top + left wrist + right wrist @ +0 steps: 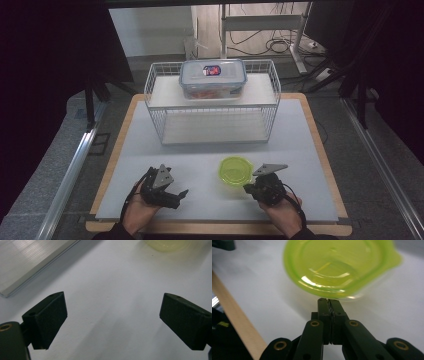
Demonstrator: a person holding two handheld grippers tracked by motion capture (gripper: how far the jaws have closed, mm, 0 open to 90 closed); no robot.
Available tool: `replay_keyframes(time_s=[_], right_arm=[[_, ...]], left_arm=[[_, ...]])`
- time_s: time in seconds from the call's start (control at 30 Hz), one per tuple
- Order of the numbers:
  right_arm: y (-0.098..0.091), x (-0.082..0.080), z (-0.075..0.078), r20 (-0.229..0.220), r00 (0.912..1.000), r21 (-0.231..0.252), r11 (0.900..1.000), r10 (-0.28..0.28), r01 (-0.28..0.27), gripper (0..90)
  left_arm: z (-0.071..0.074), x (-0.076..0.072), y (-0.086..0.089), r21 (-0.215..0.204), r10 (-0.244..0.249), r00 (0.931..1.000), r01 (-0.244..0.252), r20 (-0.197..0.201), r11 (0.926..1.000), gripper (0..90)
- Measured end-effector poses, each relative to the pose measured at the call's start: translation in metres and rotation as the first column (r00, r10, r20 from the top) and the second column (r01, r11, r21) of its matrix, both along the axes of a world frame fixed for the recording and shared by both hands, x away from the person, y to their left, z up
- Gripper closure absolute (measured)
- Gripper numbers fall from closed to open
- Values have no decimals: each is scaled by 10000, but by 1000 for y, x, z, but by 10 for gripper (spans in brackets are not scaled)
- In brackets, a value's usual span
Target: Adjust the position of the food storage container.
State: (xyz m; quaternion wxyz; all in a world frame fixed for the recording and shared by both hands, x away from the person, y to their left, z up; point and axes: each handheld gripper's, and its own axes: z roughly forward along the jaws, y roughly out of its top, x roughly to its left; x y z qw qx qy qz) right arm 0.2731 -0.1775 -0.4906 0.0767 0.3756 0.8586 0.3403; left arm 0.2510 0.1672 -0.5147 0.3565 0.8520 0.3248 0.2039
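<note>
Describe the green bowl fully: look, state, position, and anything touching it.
The bowl is small, round, translucent lime-green plastic with a flared rim and a small tab on one side. It looks empty and sits upright on the white table, in front of the wire rack. The right gripper, fingers shut together, meets the rim's near edge; whether it pinches the rim is unclear.

Two black hand-held grippers, each wearing a grey plate

The left gripper (pixel 181 192) is showing broad matte-black jaw blocks with small holes and one brass bush. The right gripper (pixel 248 188) is showing black link arms with brass-ringed pivots. Black cables are trailing over both wrists, and dark sleeves are showing.
</note>
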Motion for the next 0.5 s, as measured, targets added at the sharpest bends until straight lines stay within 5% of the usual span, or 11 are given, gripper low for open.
replay_keyframes(time_s=[0.3,0.5], right_arm=[[-18,10,-2,95,9987,-140,9986,-509,510,872],[-31,12,-2,343,9980,-476,9974,-534,550,718]], left_arm=[[0,0,0,-10,-11,10000,11,12,10000,74],[0,0,1,-34,-18,10000,17,-4,10000,74]])
